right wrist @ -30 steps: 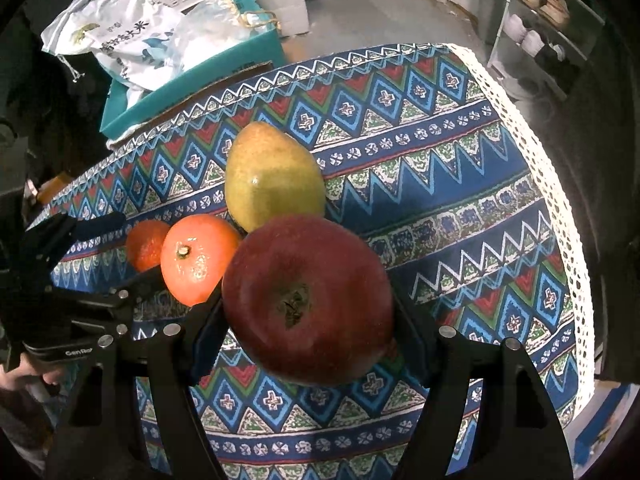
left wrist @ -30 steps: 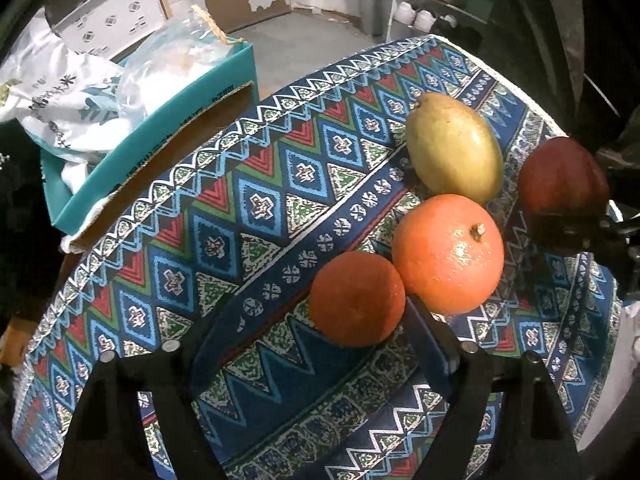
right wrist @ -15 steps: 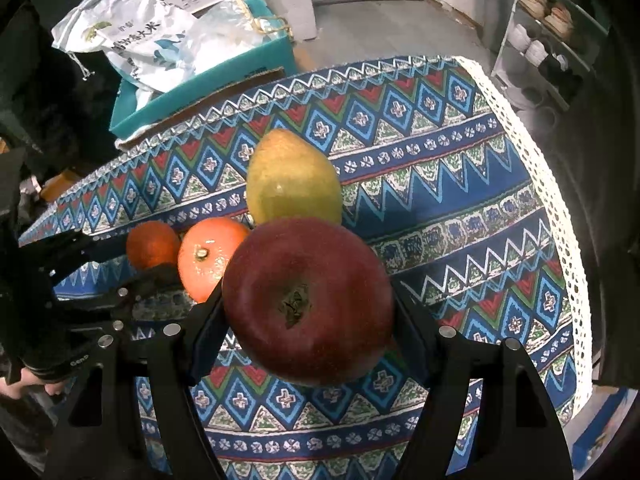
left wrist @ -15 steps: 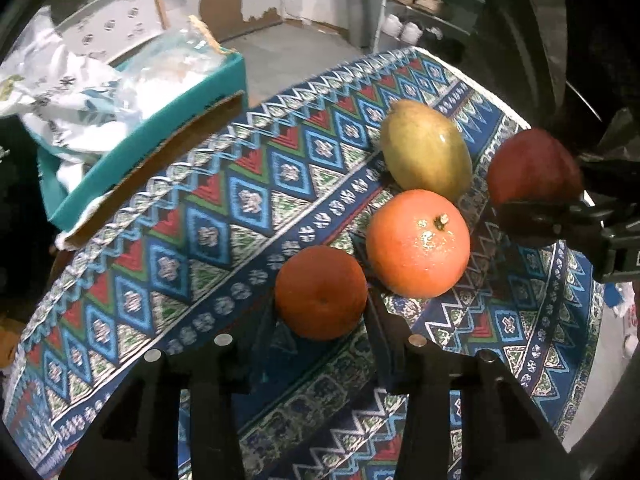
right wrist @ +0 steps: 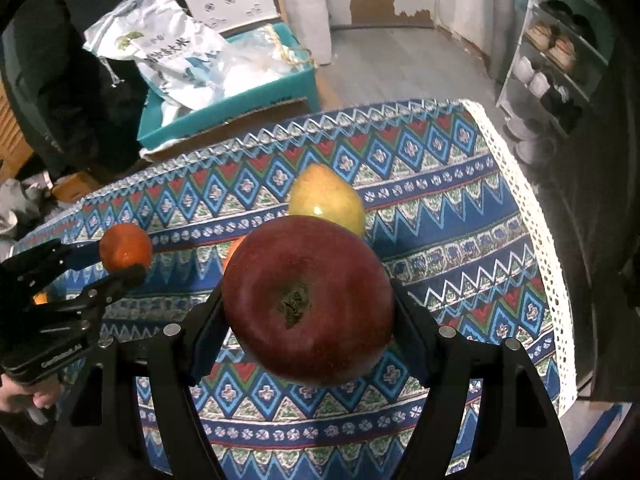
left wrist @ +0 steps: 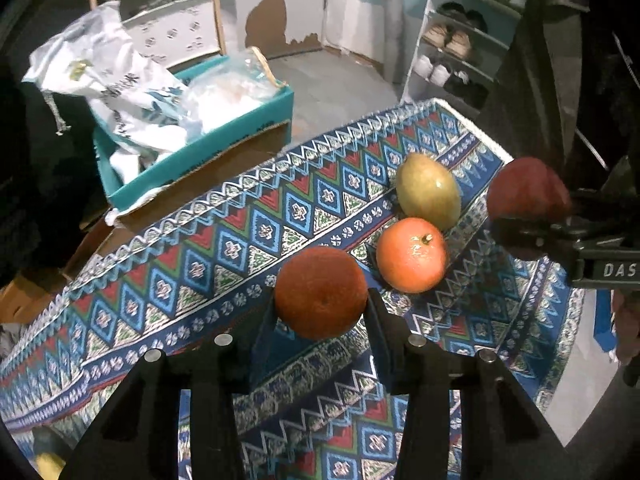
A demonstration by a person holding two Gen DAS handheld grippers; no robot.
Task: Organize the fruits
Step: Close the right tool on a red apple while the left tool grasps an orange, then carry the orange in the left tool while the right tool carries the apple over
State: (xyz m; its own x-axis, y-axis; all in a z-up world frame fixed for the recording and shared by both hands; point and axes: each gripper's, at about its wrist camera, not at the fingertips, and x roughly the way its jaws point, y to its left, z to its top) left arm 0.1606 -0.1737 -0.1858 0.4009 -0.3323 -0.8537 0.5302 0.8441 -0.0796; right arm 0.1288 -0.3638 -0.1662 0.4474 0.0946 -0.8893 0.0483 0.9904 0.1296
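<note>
The small dark orange (left wrist: 320,297) sits clamped between the left gripper (left wrist: 321,312)'s fingers (left wrist: 262,334), which are drawn in close against both its sides; it hangs clear above the patterned cloth of the tabletop (left wrist: 208,248). The red apple (right wrist: 308,300) fills the gap between the right gripper (right wrist: 310,320)'s fingers (right wrist: 206,330), which stand wider, pressed to its flanks, stem end toward the camera. Just beyond the left fingers, to their right, a brighter orange (left wrist: 412,255) rests on the cloth, touching a yellow-green mango (left wrist: 428,196) behind it. From the right wrist view that mango (right wrist: 326,198) lies just past the apple. Farther off, beyond the cloth's far edge, stands a teal box (left wrist: 192,152) stuffed with white bags (left wrist: 120,80).
</note>
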